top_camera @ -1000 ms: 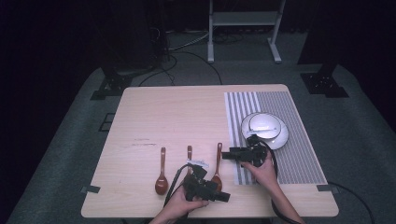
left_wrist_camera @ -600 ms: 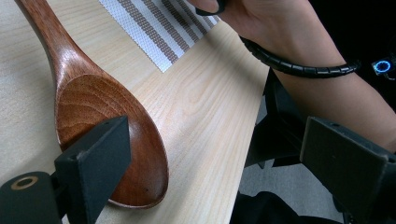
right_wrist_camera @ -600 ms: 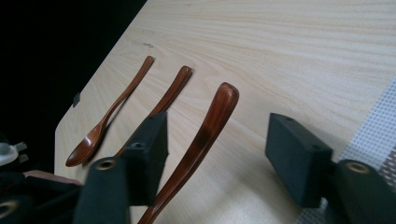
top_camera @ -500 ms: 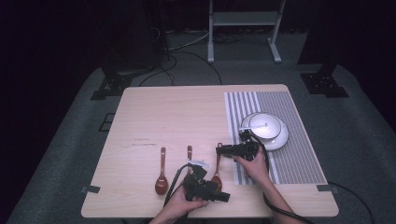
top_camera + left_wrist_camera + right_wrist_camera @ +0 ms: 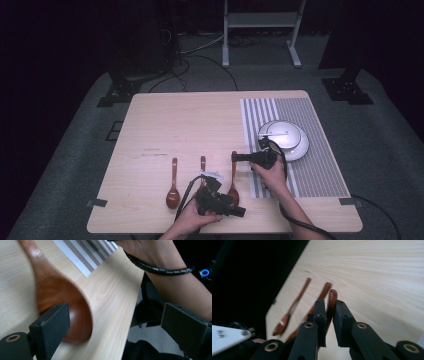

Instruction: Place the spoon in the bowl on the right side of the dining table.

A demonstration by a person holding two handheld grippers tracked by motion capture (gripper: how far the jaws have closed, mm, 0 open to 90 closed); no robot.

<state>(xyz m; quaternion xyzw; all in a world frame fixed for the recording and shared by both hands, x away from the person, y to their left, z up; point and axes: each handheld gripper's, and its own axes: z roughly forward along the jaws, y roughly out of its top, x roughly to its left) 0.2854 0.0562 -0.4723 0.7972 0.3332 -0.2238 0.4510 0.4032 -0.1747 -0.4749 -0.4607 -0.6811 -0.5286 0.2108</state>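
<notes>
Three brown wooden spoons lie side by side near the table's front edge: left spoon (image 5: 172, 185), middle spoon (image 5: 202, 166), right spoon (image 5: 233, 180). My right gripper (image 5: 234, 157) points left at the far tip of the right spoon's handle. Its jaws have just been closing, and they now press on that handle (image 5: 332, 297), with the gripper (image 5: 329, 312) shut on it. My left gripper (image 5: 239, 210) rests by the front edge and stands open (image 5: 117, 332). The right spoon's bowl (image 5: 62, 302) lies beside its left jaw, untouched.
A white plate (image 5: 285, 137) sits on a grey striped placemat (image 5: 310, 165) at the table's right side. The table's front edge (image 5: 130, 305) runs close to my left gripper. A stand and cables are on the floor beyond the table.
My right gripper moved left from beside the plate to the right spoon's handle tip and closed on it. The left gripper stayed in place.
</notes>
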